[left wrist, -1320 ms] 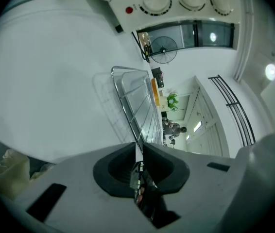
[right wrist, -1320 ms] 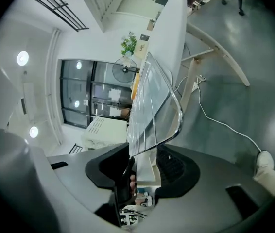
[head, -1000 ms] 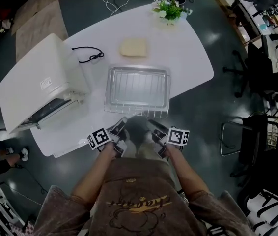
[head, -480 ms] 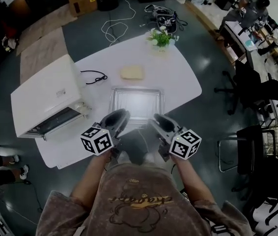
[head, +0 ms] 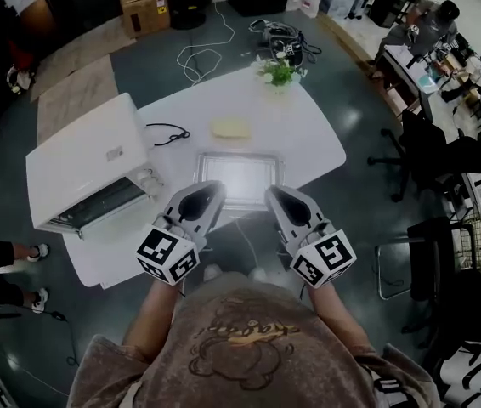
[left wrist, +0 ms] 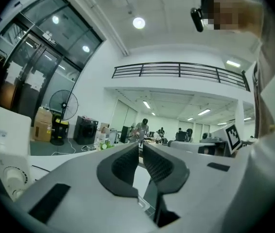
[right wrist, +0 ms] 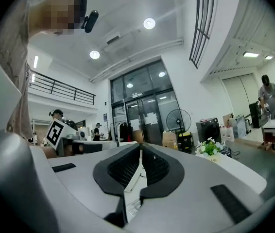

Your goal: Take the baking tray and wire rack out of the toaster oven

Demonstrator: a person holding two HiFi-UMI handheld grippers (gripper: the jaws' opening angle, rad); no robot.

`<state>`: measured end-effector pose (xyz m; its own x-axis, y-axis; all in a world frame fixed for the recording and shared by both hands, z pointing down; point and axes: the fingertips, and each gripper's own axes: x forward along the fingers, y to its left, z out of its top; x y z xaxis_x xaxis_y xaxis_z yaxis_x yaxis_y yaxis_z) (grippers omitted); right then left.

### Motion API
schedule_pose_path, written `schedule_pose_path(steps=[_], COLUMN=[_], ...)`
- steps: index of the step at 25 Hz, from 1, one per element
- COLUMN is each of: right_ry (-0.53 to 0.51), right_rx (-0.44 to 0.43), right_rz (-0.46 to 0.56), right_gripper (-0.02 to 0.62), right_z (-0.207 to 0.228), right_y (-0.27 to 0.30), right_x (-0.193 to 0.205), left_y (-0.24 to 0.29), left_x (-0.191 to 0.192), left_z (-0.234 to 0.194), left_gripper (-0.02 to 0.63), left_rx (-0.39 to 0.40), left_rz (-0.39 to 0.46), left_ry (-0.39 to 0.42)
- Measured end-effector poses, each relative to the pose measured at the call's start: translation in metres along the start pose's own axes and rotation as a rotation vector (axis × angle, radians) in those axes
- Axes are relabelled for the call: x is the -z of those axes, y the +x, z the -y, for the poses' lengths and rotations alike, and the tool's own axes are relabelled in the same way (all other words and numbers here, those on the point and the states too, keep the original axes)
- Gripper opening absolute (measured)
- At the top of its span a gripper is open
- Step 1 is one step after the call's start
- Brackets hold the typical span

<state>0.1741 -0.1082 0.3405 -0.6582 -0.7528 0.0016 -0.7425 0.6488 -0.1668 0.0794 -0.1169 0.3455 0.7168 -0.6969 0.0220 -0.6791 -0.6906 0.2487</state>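
Note:
The silver baking tray (head: 239, 155) lies on the white table (head: 317, 134), right of the white toaster oven (head: 87, 172), whose door (head: 104, 204) hangs open. Glare washes out the tray's inside, so the wire rack cannot be made out. Both grippers are held high and level, well above the table's near edge. In the left gripper (head: 206, 192) (left wrist: 141, 147) and the right gripper (head: 273, 194) (right wrist: 141, 148) the jaws are closing. Their pads are almost together, with nothing between them.
A tan bread-like piece (head: 230, 127) and a black cable (head: 166, 133) lie behind the tray. A small flower pot (head: 280, 70) stands at the table's far end. Office chairs (head: 427, 155) stand to the right, and a cardboard box (head: 145, 7) sits on the floor beyond.
Both grippers have risen from the table's near edge toward the head camera and rolled. Their jaws have drawn together. The table now looks smaller and farther away.

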Motion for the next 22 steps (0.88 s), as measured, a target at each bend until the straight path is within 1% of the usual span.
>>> schedule_pose_path(steps=[3,6,12,17,22], right_ry=[-0.004,0.013,0.039,0.053,0.06], right_rx=[0.048,0.087,0.138,0.149,0.163], right_rz=[-0.021,-0.049,-0.049,-0.065,-0.08], right_gripper=[0.005,0.0,0.0,0.0,0.0], right_z=[0.006,0.013,0.023,0.026,0.033], right_y=[-0.009,-0.017,-0.021,-0.023,-0.026], right_x=[0.02,0.041,0.061,0.07,0.078], left_y=[-0.008,-0.011,-0.012,-0.012,-0.011], left_x=[0.016,0.036,0.063,0.073,0.073], left_z=[-0.006,-0.014,-0.026,-0.027,-0.029], left_gripper=[0.014,0.011,0.009,0.008,0.006], left_rx=[-0.026,-0.062,-0.106,-0.122,-0.137], left_rz=[0.014,0.002,-0.02,-0.033,-0.022], left_ry=[-0.007,-0.001,-0.005,-0.011,-0.041])
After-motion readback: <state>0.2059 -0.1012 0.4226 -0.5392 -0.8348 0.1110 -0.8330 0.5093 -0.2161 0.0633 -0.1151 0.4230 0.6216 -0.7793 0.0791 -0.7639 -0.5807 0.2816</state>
